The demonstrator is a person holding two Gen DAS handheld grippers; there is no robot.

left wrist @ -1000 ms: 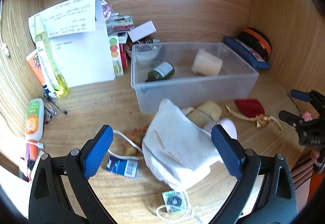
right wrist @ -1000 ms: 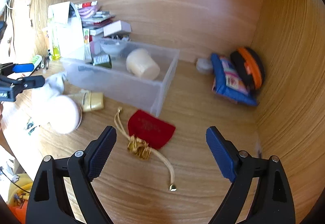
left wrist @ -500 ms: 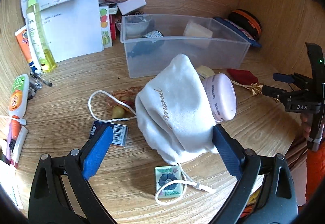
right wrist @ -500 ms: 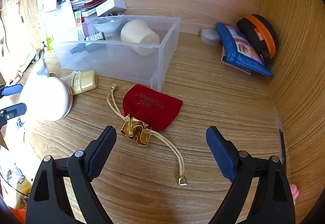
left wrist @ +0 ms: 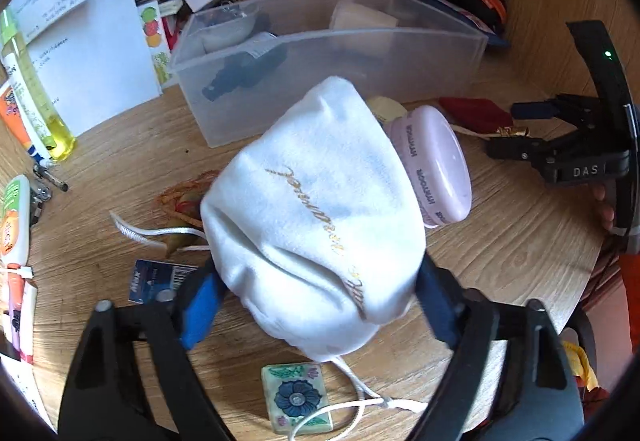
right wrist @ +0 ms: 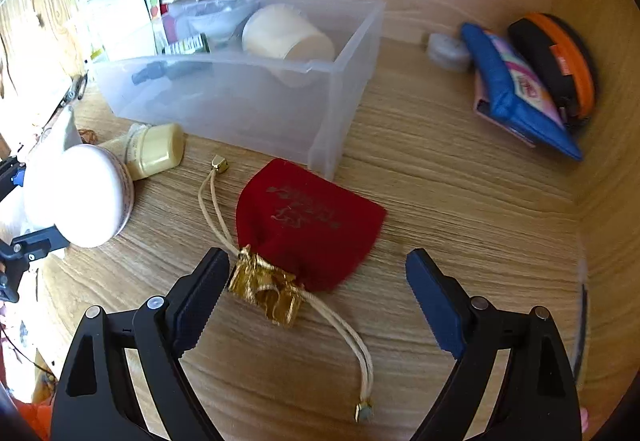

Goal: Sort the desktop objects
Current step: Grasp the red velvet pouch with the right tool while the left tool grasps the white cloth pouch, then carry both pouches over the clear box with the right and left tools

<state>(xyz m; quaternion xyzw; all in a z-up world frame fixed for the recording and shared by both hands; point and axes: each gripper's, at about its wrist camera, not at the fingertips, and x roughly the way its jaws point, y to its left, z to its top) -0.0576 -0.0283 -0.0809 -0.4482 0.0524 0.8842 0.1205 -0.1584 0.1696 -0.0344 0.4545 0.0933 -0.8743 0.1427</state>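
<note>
My left gripper (left wrist: 316, 305) is wide open, and a white drawstring pouch (left wrist: 316, 209) with gold lettering bulges between its blue pads; whether the pads touch it I cannot tell. A pink round jar (left wrist: 436, 165) lies against the pouch's right side. My right gripper (right wrist: 312, 293) is open around the gold neck of a red velvet pouch (right wrist: 308, 217) lying on the desk. The clear plastic bin (right wrist: 248, 97) behind holds a dark bottle (left wrist: 244, 73) and a cream cup (right wrist: 284, 33).
A flower tile (left wrist: 296, 397) and a blue barcode card (left wrist: 160, 281) lie near the left gripper. A yellow spray bottle (left wrist: 32, 97), white paper and boxes stand at back left. A cream tube (right wrist: 152, 149) lies beside the bin. A blue pouch (right wrist: 516, 89) and an orange-black case (right wrist: 556, 61) lean at the right wall.
Both grippers have moved forward and down. The white pouch now fills the space between the left pads. The red pouch's gold neck now lies between the right fingers.
</note>
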